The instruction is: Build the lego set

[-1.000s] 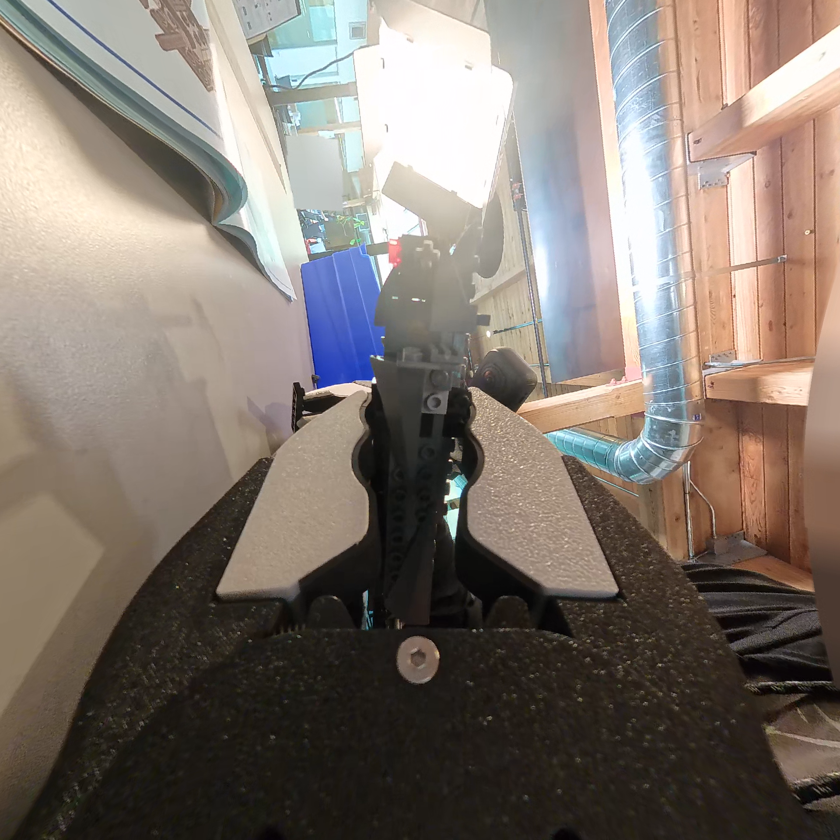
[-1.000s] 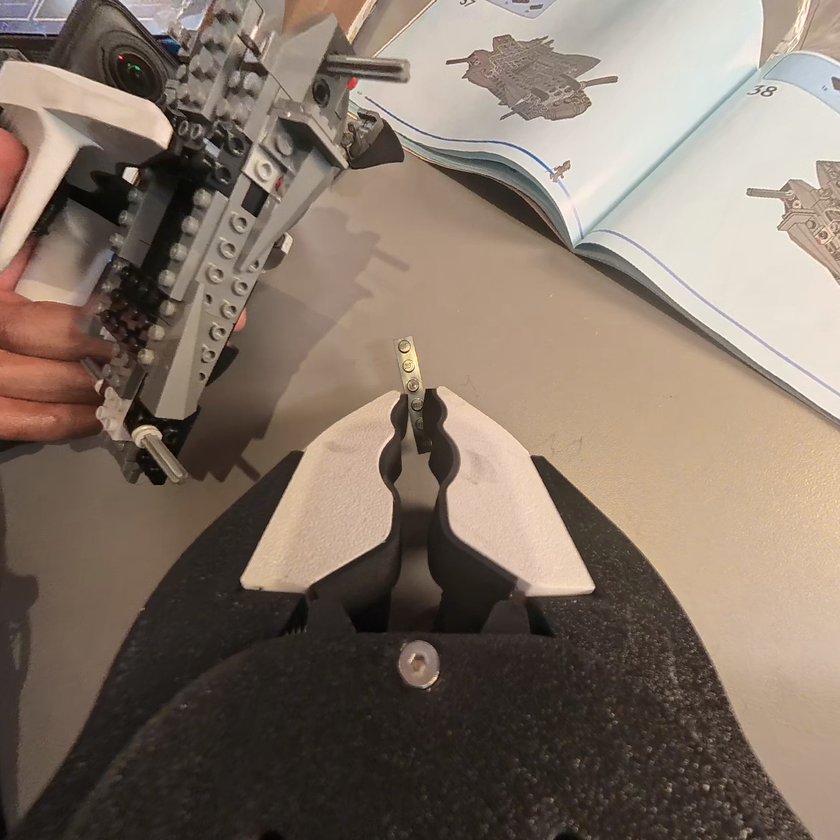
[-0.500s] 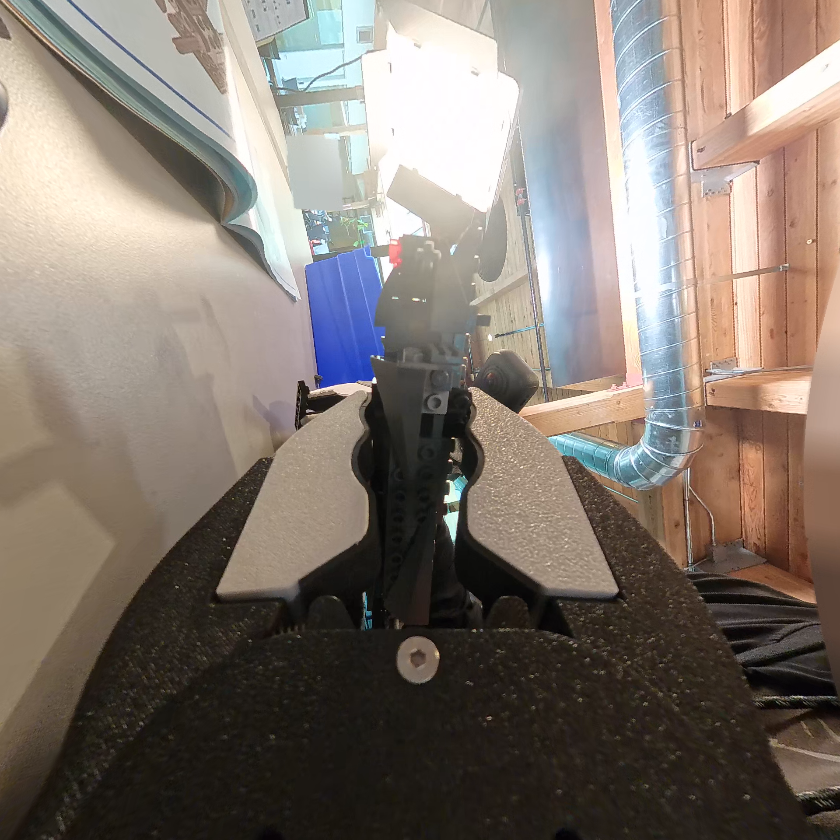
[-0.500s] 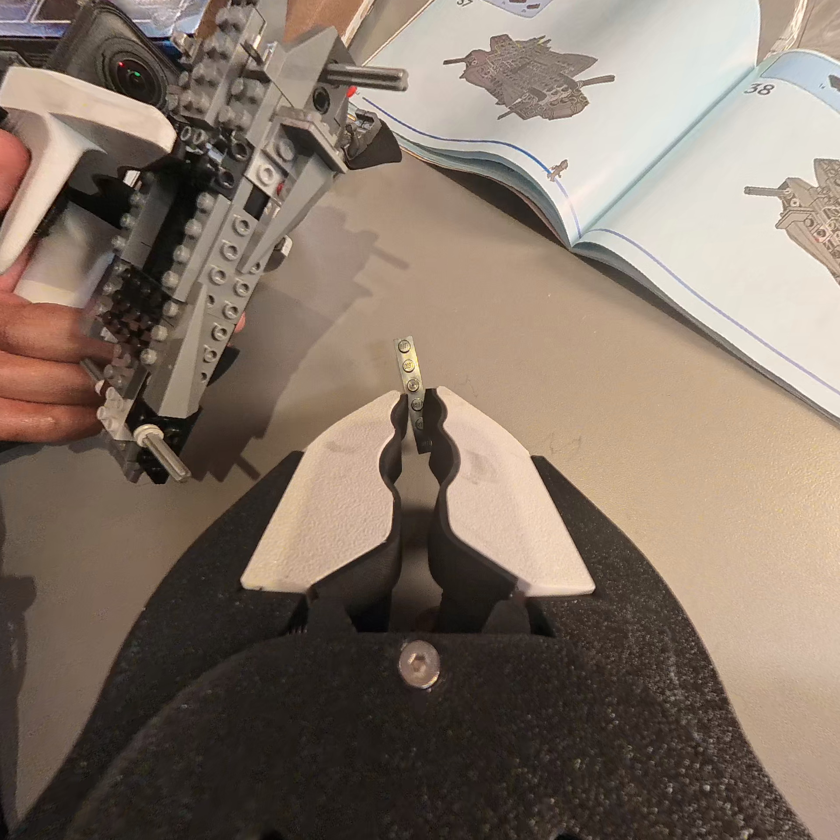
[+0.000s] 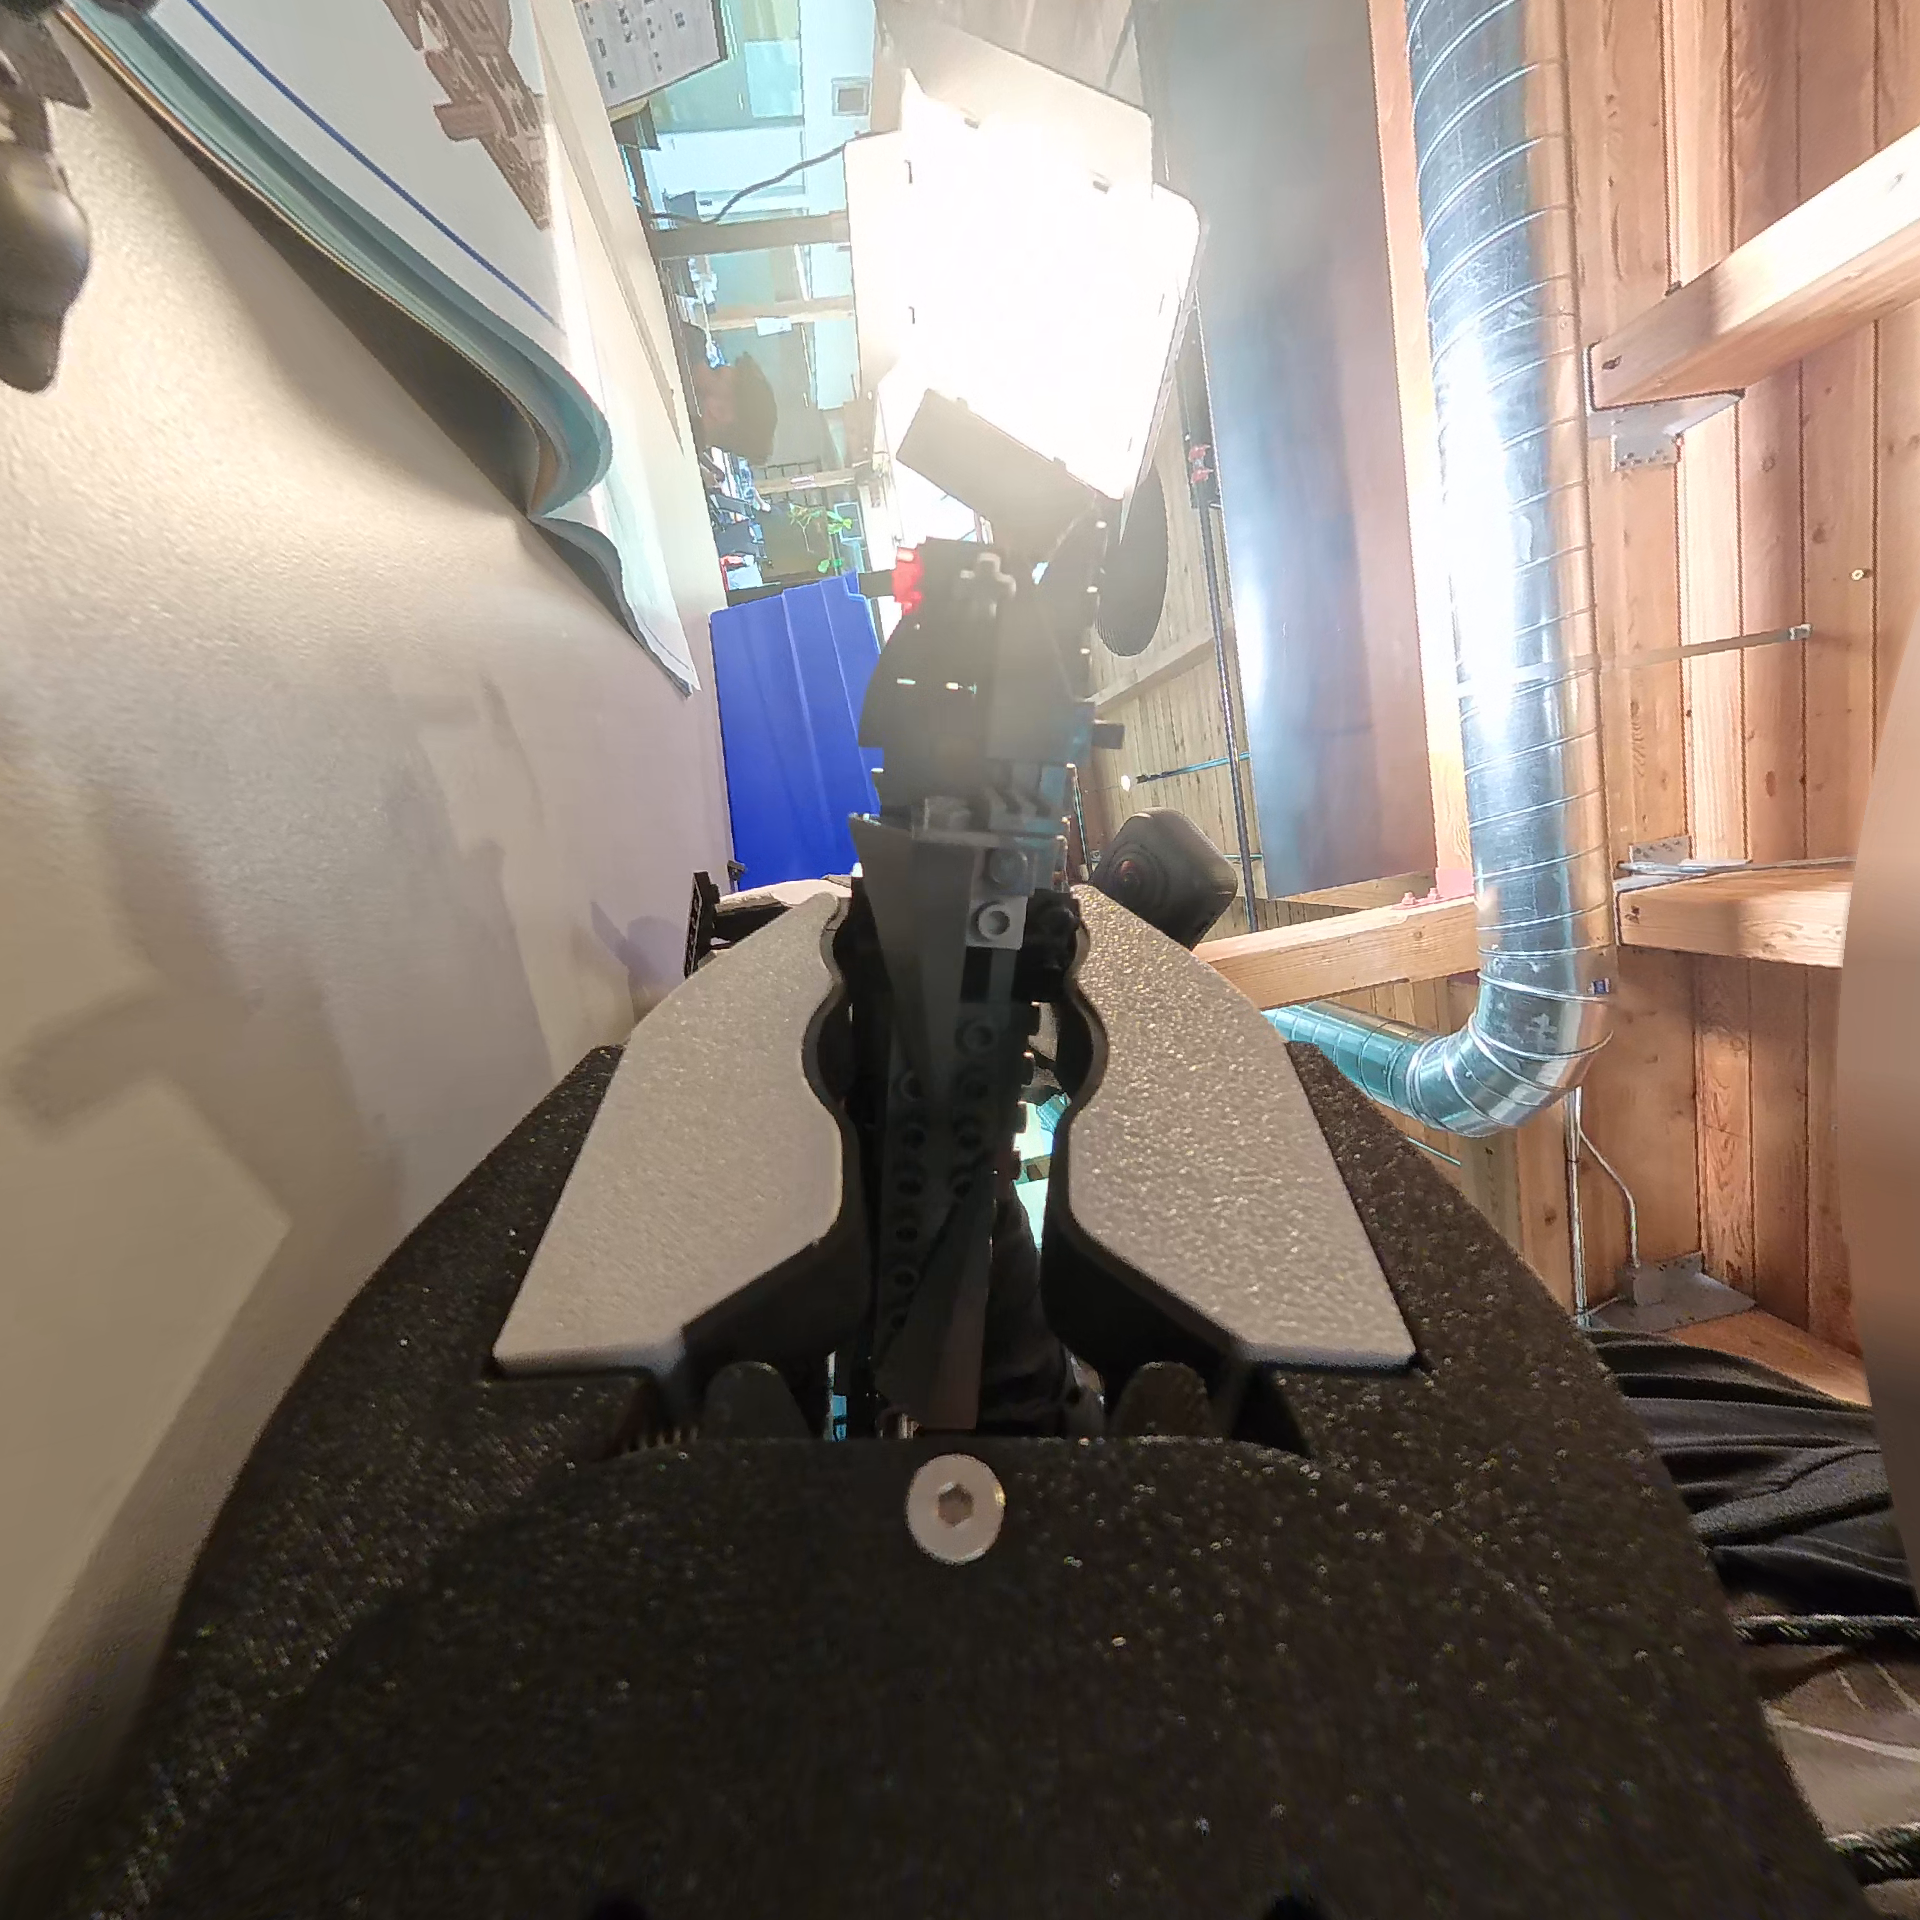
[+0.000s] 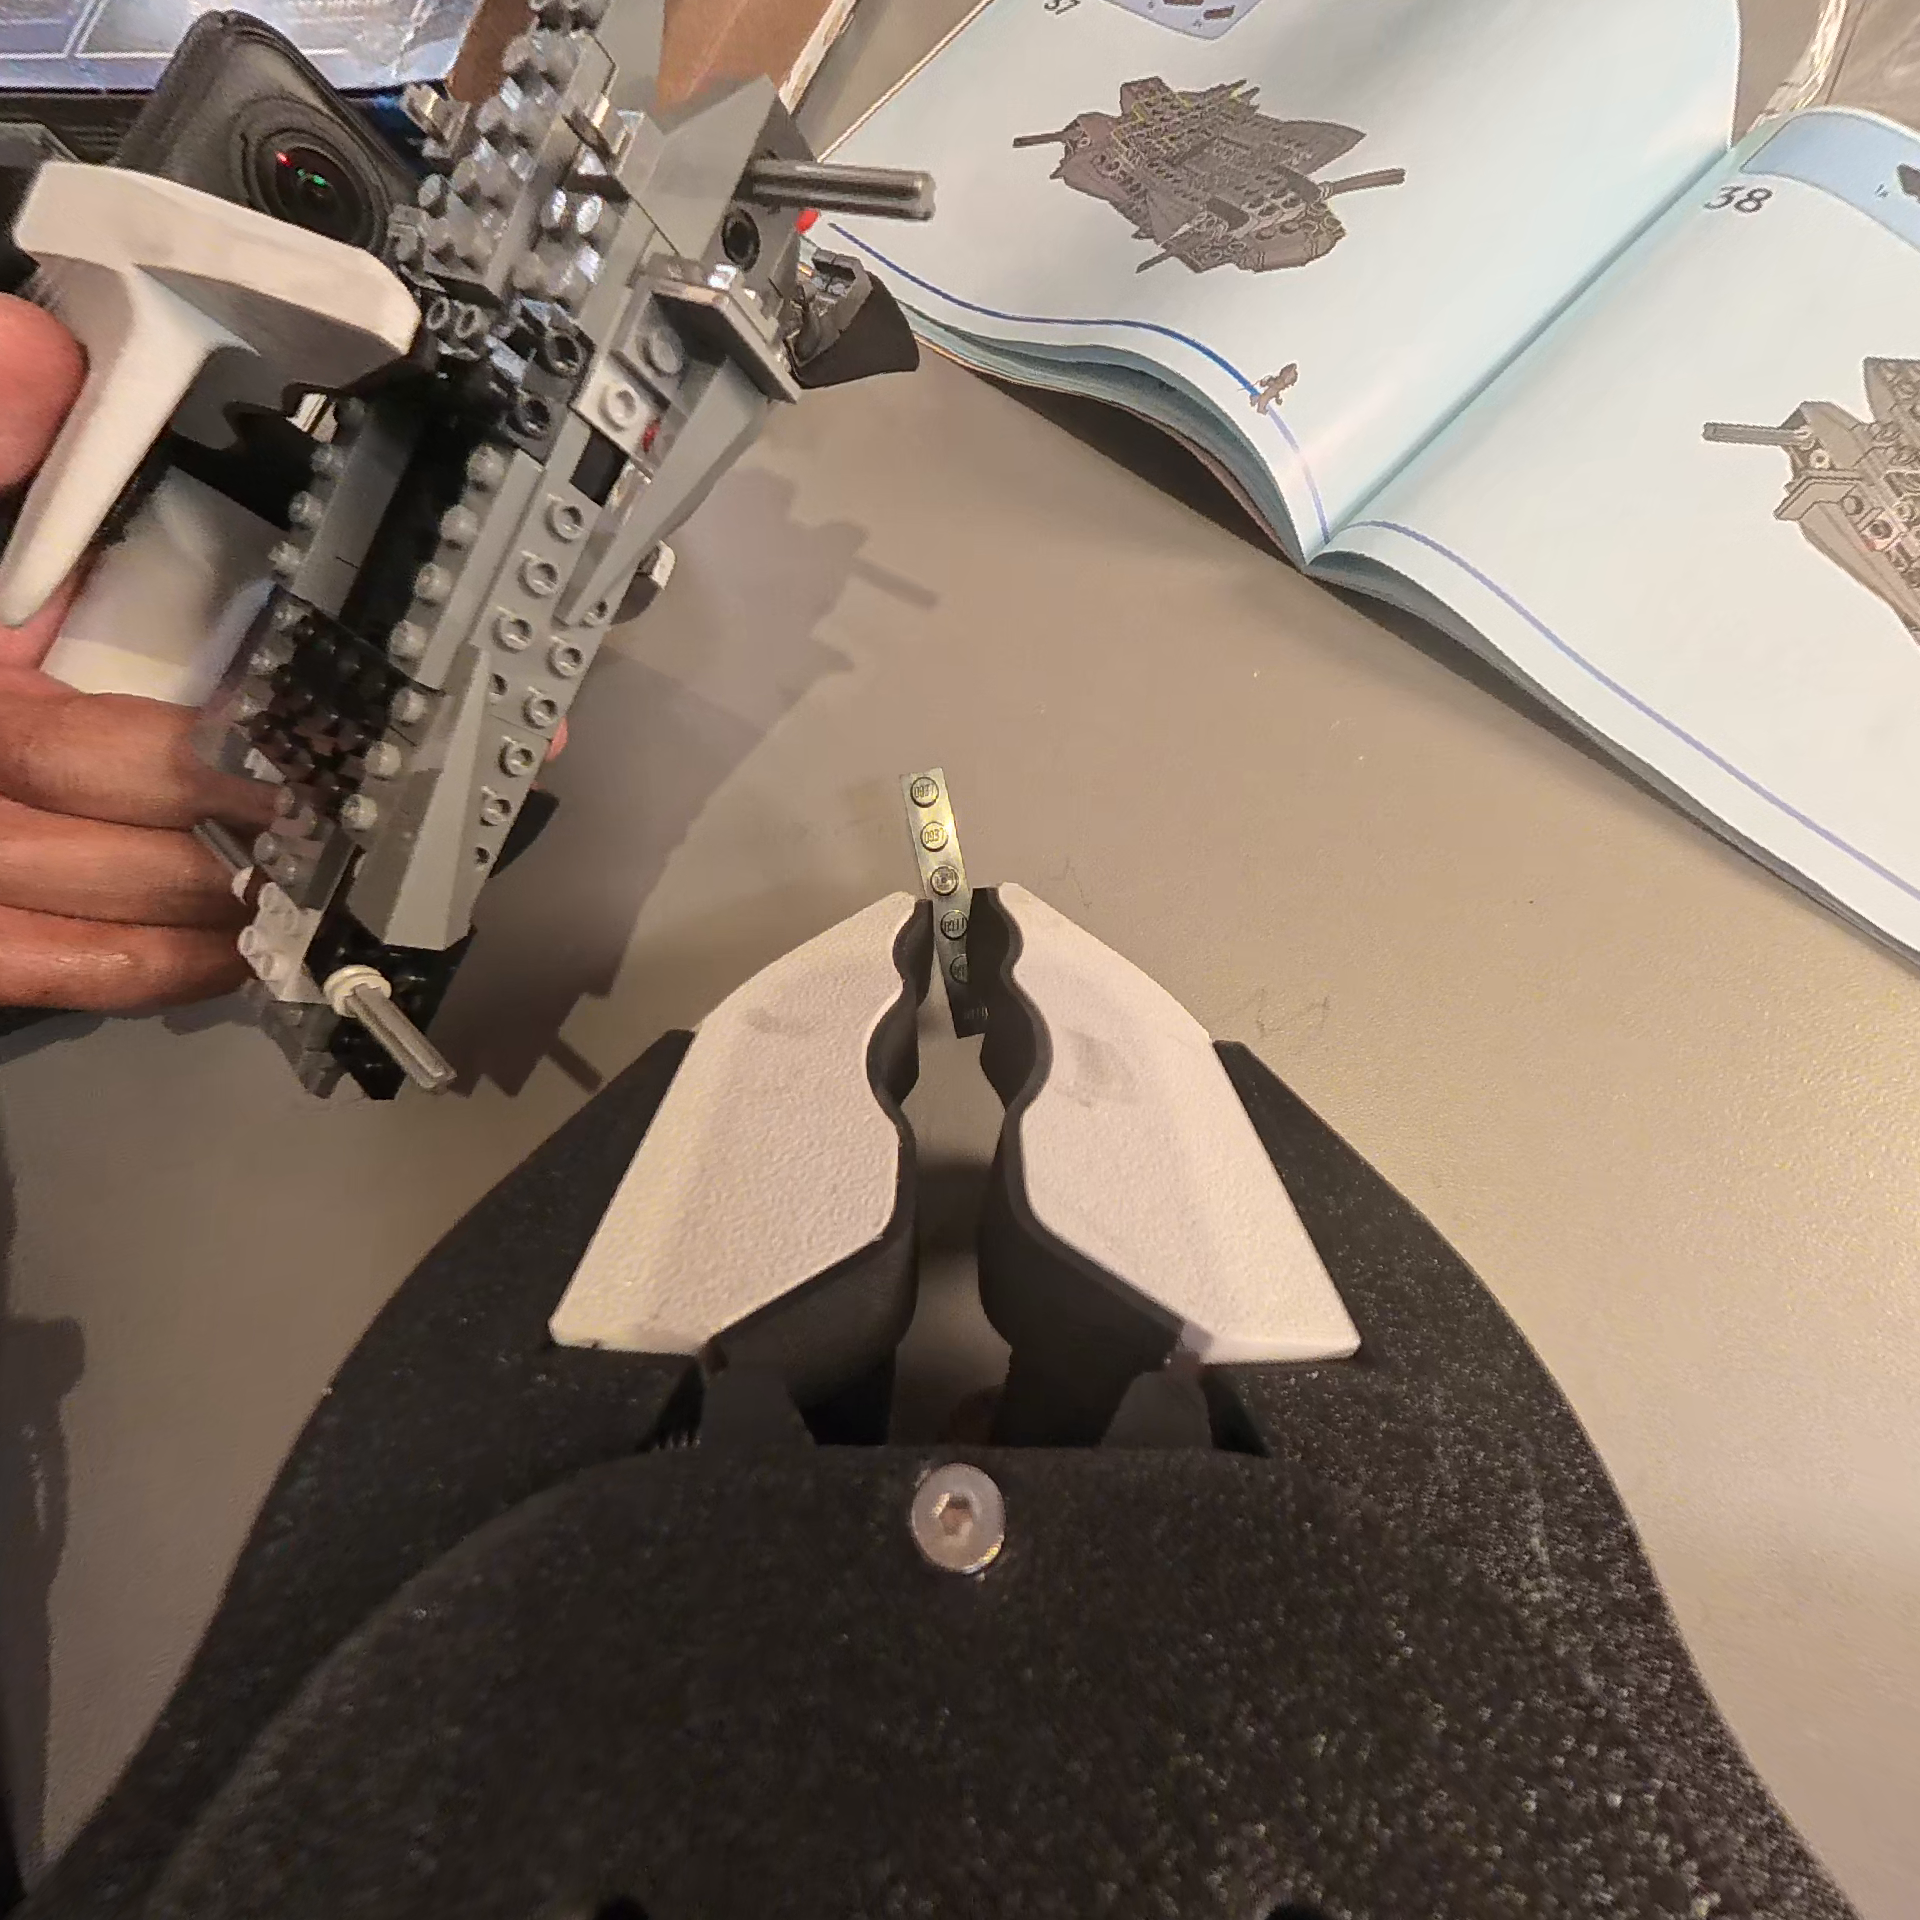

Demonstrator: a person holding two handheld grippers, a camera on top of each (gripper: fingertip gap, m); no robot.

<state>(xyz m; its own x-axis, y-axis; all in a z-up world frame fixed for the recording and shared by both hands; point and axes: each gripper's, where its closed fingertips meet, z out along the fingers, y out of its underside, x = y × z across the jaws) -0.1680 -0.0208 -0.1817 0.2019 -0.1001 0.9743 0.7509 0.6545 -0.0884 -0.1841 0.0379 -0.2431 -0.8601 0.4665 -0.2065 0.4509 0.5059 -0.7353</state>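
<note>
Brick model (image 6: pixel 488 540), grey and black w/ studs all over and a couple of axle pins sticking out, sat clamped lengthwise in the left gripper (image 5: pixel 956 935); both textured fingers (image 5: pixel 727 1122) pressed on its sides, nose of the model poking out past the tips toward a bright lamp panel (image 5: pixel 1018 312); seen from the right wrist view the same model hung tilted above the table (image 6: pixel 1195 748), off to the left side, a person's hand (image 6: pixel 94 831) wrapped round the left gripper's white handle (image 6: pixel 156 343), a round-lensed camera (image 6: pixel 281 156) just above it; model not touching the table, its shadow lay on the surface beside it.

Right gripper (image 6: pixel 961 914) was clenched on a thin dark plate (image 6: pixel 938 862), one stud wide, several studs in a row; fingertips (image 6: pixel 831 987) pinched its near end, the rest stuck out forward and a bit leftward; plate stood near the model but apart from it, clear tabletop btwn them.

An open instruction booklet (image 6: pixel 1455 343) w/ pale blue pages lay on the table at the far right, well apart from both grippers; in the left wrist view it curled along the top left (image 5: pixel 436 229); beyond: a blue bin (image 5: pixel 790 748), a silver duct (image 5: pixel 1496 623) bending along a wooden wall (image 5: pixel 1766 727), black cloth (image 5: pixel 1766 1475) low at right.
</note>
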